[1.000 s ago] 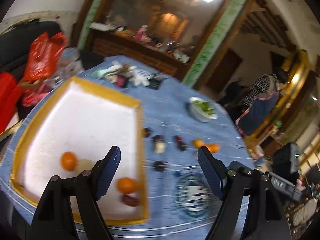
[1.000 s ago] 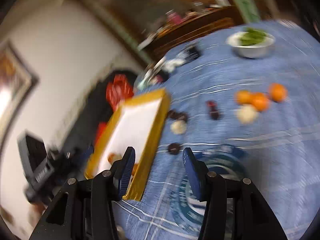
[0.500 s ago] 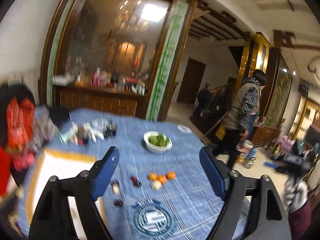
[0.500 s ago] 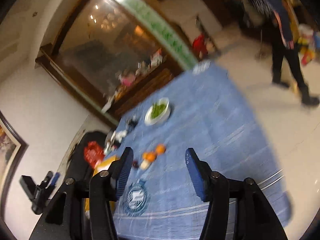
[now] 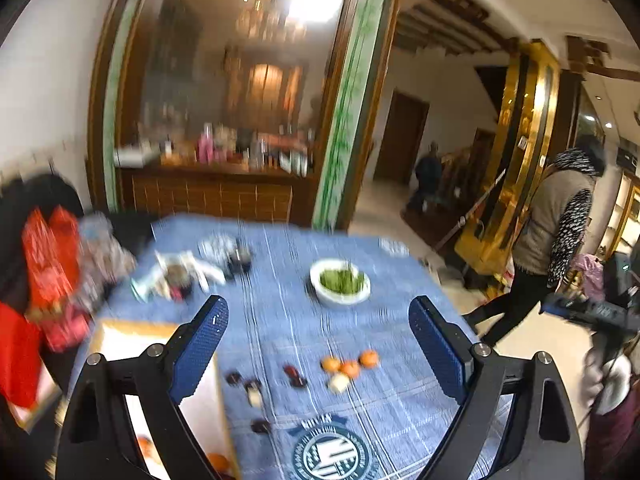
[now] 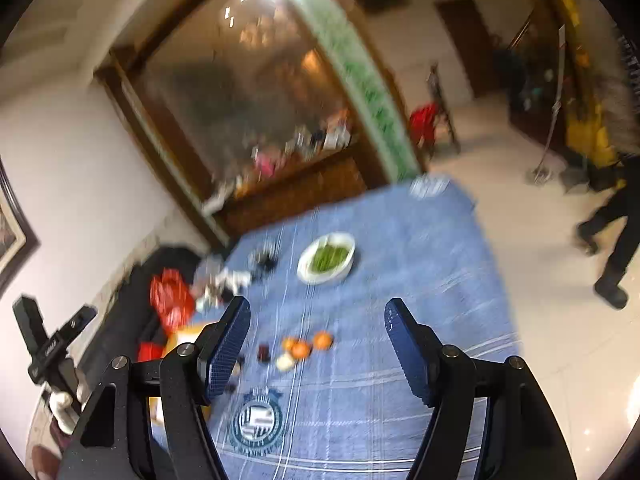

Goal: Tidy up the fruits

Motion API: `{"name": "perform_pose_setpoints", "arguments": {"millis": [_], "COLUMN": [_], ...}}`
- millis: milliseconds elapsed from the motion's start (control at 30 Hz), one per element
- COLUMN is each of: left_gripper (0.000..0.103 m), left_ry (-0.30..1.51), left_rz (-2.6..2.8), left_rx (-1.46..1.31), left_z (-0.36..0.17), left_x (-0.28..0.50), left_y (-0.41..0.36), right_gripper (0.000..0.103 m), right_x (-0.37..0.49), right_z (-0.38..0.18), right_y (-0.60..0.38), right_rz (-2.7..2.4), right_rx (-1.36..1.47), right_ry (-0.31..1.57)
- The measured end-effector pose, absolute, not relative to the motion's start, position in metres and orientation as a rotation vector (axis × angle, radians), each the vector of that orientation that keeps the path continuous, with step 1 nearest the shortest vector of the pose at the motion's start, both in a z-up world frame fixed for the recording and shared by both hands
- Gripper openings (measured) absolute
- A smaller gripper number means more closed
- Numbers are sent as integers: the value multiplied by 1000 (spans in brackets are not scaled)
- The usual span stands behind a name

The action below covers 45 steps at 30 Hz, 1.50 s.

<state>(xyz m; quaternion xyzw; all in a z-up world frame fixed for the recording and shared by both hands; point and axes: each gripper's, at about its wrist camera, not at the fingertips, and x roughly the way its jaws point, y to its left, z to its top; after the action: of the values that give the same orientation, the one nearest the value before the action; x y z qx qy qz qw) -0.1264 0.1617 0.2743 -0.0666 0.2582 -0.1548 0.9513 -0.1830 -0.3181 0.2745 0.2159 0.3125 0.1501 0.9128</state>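
You had the left gripper (image 5: 318,326) raised high over the blue tablecloth (image 5: 400,400), pointing level across the table, jaws spread wide and empty. Right gripper (image 6: 316,328) sat likewise high, rolled slightly, jaws wide with nothing between them. Three oranges (image 5: 350,362) lay clustered mid-table beside a pale piece (image 5: 338,382), dark fruits (image 5: 294,374) to their left. The yellow-rimmed tray (image 5: 224,408) at lower left held what looked like two oranges (image 5: 218,460); blur made that uncertain. A bowl of greens (image 5: 340,282) stood farther back.

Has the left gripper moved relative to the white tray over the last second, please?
Yes. The left gripper has pulled back from the white tray and tilted up.
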Motion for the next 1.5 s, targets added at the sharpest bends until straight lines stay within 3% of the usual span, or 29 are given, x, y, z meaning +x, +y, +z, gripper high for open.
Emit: {"name": "perform_pose_setpoints", "arguments": {"millis": [133, 167, 267, 300, 500, 833, 933, 1000, 1133, 1167, 1200, 1233, 1500], "left_gripper": [91, 86, 38, 35, 35, 38, 42, 53, 55, 52, 33, 30, 28], "left_ry": [675, 717, 845, 897, 983, 958, 948, 941, 937, 935, 951, 970, 934], "left_rz": [-329, -337, -369, -393, -425, -458, -453, -440, -427, -427, -433, -450, -428], "left_rx": [-176, -170, -154, -169, -95, 104, 156, 164, 156, 169, 193, 208, 129], "left_z": [202, 181, 124, 106, 51, 24, 20, 18, 17, 17, 13, 8, 28], "left_x": [-86, -76, -52, -43, -15, 13, 14, 14, 16, 14, 13, 10, -14], "left_y": [151, 145, 124, 119, 81, 23, 16, 17, 20, 18, 15, 11, 33], "right_gripper": [75, 75, 72, 69, 68, 64, 64, 64, 61, 58, 52, 38, 36], "right_x": [-140, -129, -97, -86, -41, 2, 6, 7, 6, 6, 5, 4, -18], "right_z": [207, 189, 138, 123, 78, 49, 44, 42, 35, 34, 35, 36, 44], "right_y": [-269, -257, -227, -218, -196, -180, -175, -172, -164, -164, -165, -166, -176], "right_rz": [359, 361, 371, 373, 371, 363, 366, 372, 378, 382, 387, 374, 365], "right_rx": [397, 379, 339, 336, 358, 338, 321, 319, 314, 325, 338, 339, 380], "right_ry": [785, 815, 899, 927, 970, 991, 993, 996, 997, 995, 994, 988, 978]}}
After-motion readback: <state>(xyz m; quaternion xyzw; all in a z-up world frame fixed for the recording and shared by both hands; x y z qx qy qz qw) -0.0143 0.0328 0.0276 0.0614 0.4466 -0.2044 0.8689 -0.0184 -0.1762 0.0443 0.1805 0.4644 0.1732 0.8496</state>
